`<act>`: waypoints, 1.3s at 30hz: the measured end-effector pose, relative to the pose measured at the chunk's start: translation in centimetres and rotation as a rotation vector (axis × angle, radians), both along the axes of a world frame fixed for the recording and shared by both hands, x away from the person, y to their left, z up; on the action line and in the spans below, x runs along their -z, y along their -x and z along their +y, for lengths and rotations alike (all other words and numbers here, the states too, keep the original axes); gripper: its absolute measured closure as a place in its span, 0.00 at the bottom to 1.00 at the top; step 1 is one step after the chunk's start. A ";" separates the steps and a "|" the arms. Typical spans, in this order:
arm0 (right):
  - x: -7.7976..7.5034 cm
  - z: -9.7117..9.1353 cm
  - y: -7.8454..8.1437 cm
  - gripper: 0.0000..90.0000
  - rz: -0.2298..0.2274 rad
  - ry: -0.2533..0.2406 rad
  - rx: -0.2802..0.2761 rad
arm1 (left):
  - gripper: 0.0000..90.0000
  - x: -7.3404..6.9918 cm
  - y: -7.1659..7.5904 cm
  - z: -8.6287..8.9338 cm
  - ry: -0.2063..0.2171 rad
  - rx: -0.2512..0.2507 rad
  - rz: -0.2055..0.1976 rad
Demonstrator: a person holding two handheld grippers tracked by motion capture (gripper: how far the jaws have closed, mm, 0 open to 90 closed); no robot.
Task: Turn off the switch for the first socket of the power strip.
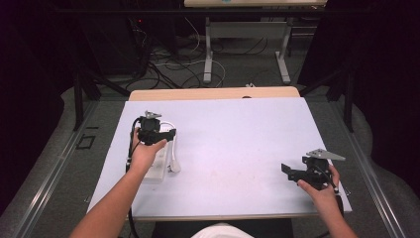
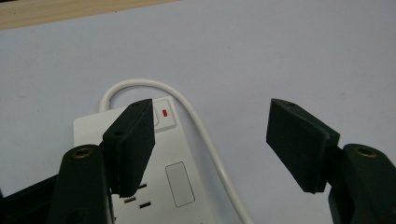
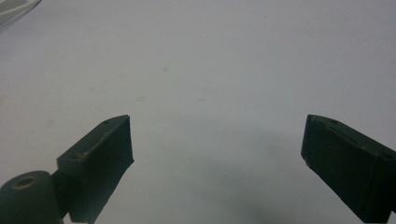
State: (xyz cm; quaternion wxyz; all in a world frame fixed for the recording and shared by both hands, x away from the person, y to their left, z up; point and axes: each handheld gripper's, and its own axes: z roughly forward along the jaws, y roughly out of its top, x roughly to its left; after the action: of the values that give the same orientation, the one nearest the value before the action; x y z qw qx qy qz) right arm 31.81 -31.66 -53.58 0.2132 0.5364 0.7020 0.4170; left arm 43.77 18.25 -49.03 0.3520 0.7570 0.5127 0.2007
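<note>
White power strip (image 1: 159,166), cord (image 2: 205,135) looped beside it: near the desk's (image 1: 237,144) left edge. Left gripper (image 1: 157,132) poised above it, jaws apart, empty; likely an approach, next needing descent onto strip or cord. Right gripper (image 1: 292,171): jaws apart, idle near the right edge.

left hand-held gripper (image 2: 210,140) jaws apart, right hand-held gripper (image 3: 217,158) likewise

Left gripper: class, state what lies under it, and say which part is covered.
Under the open left gripper lie a white power strip with a red switch and its white cord. One jaw covers some sockets; the strip's near end is hidden.
</note>
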 end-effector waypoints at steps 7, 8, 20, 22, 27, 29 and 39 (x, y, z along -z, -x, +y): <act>0.1 -0.1 0.0 0.09 -0.003 -0.002 0.019 | 0.31 -0.6 0.4 0.0 0.026 0.012 -0.015; 0.1 -0.1 0.1 0.09 0.006 -0.007 0.012 | 0.29 -0.7 0.5 0.0 0.031 0.019 -0.005; 0.0 0.0 0.3 0.10 0.004 -0.010 0.008 | 0.00 -1.1 1.5 -0.5 0.080 0.093 -0.051; 0.0 0.0 0.3 0.09 0.005 -0.012 0.011 | 0.00 -1.2 1.7 -0.5 0.097 0.079 -0.056; 0.0 0.0 0.3 0.09 -0.003 -0.009 0.007 | 0.00 -1.7 2.2 -0.5 0.157 0.091 -0.077; 0.0 0.0 0.3 0.09 -0.004 -0.005 0.006 | 0.00 -1.9 2.5 -0.4 0.168 0.091 -0.081; -0.1 0.2 0.4 0.09 -0.007 -0.002 0.006 | 0.00 -2.2 3.7 0.2 0.156 0.121 -0.077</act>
State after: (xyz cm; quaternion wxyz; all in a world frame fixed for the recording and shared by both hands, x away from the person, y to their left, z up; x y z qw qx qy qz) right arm 31.41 -31.50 -53.45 0.2165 0.5372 0.6993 0.4189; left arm 40.02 18.43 -46.83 0.4410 0.7485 0.4661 0.1674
